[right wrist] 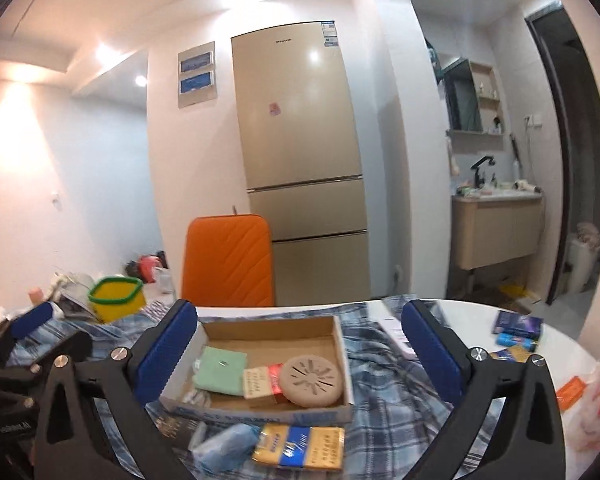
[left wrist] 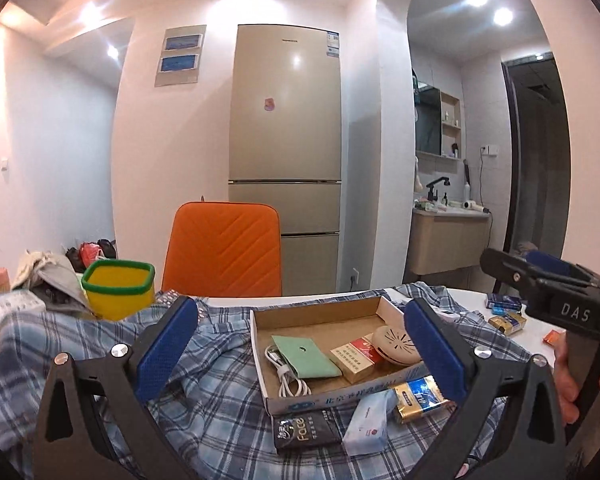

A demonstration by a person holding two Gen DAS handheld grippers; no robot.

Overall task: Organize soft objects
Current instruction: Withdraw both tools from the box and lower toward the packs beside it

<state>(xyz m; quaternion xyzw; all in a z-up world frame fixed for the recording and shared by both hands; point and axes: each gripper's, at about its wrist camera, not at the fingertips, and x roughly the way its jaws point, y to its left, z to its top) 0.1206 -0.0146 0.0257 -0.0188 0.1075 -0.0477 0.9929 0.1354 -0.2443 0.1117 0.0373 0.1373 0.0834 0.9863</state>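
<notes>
Box (left wrist: 320, 312) lies on shirt (left wrist: 220, 400); bin (left wrist: 118, 294) behind left.

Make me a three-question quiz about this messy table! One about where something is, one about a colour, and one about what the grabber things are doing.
1. Where is the green pouch?
A. in the cardboard box
B. in the yellow basket
C. on the orange chair

2. What colour is the rim of the yellow basket?
A. red
B. green
C. white

3. How is the left gripper?
A. shut on the shirt
B. shut on a tissue pack
C. open, holding nothing

Answers:
1. A, the pouch lies inside the cardboard box beside the red cigarette pack.
2. B, a green band runs round the top.
3. C, its blue fingers stand wide apart above the plaid shirt.
</notes>
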